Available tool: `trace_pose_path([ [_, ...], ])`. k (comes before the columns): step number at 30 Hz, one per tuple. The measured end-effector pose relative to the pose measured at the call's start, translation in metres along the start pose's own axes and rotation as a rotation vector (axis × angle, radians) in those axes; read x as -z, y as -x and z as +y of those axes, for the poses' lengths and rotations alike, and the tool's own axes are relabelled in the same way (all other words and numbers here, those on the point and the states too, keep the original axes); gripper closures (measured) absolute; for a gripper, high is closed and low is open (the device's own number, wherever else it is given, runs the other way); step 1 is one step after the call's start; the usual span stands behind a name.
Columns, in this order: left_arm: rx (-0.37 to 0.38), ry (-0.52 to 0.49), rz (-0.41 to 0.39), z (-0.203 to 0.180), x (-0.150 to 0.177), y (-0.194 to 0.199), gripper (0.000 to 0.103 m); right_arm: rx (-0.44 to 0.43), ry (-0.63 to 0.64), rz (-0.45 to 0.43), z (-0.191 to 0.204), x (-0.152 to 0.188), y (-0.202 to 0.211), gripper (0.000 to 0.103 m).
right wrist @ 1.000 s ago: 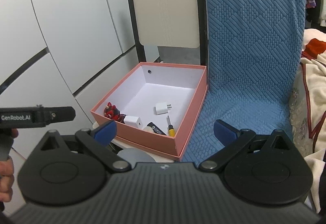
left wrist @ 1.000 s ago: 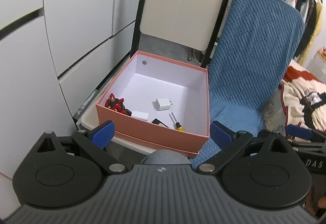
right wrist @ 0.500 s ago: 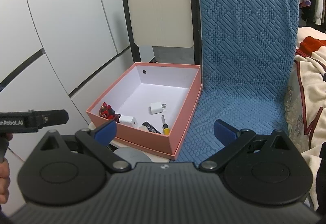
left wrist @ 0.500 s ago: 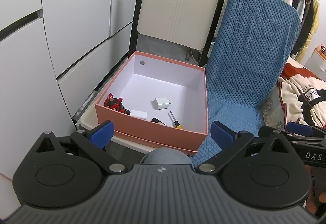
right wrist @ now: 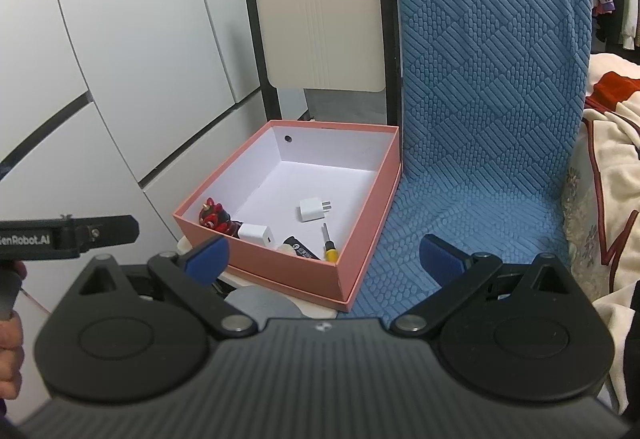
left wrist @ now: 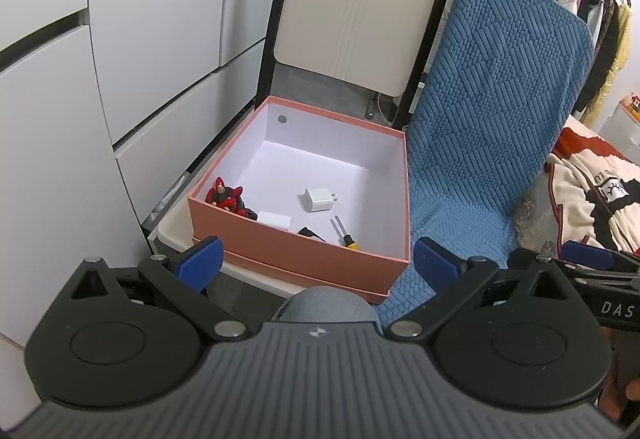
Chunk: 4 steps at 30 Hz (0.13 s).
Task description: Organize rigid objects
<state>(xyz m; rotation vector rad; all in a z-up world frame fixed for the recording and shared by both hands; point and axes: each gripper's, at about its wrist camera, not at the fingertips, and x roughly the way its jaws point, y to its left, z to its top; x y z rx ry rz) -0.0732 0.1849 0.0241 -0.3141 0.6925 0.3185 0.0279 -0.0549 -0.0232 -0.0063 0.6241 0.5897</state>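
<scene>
Inside the pink box on the chair I see figurine, charger plug and screwdriver stowed; both my left hand-held gripper and right hand-held gripper gape empty, so sorting looks nearly finished.

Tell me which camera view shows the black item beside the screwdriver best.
The right wrist view: there the black item shows its full top with a pale label, lying between the white charger block and the screwdriver. In the left wrist view the pink box front wall hides most of it.
</scene>
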Motion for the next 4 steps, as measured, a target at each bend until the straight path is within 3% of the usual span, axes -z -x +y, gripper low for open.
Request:
trace_pose_path([
  [4, -0.002, 0.002, 0.001, -0.0006, 0.0002, -0.0006, 0.0, 0.001, 0.0, 0.004, -0.0001, 0.0006, -0.0008, 0.0],
])
